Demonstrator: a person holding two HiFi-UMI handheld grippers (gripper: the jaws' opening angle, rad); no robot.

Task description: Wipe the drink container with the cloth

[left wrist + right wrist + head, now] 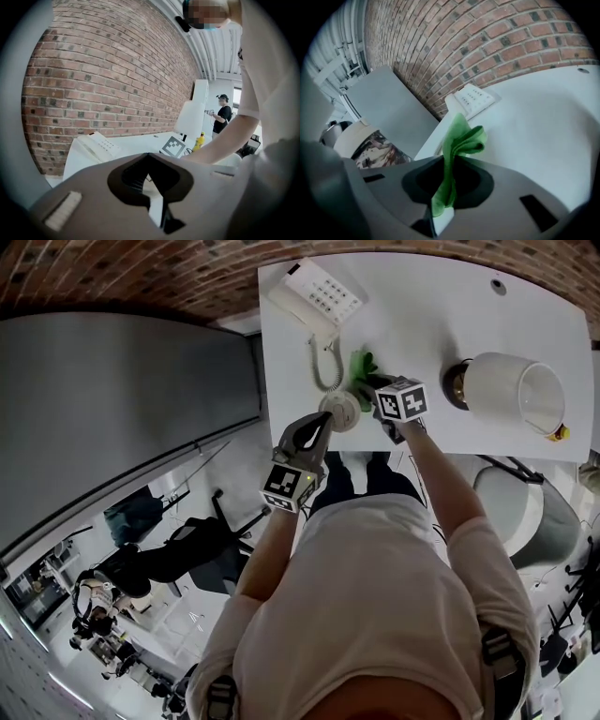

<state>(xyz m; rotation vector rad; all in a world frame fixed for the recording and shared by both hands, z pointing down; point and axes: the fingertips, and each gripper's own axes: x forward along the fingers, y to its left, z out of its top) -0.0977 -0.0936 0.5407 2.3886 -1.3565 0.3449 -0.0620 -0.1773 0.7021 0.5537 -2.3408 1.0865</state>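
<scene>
Drink container (339,413) just left of right hand-held gripper (373,385) clamping cloth (459,140).

My green cloth (464,138) is crumpled into loose folds and stands up pinched between the jaws of my right gripper (449,161). The cup (365,143), with a cream lid over a mottled printed wall, stands upright just beside the cloth, near the table (441,324) edge.

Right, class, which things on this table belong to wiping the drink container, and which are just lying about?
For the job: lidded cup; green cloth, pinched in the right claw.
Lying about: telephone; large white cylinder; small yellow object.
</scene>
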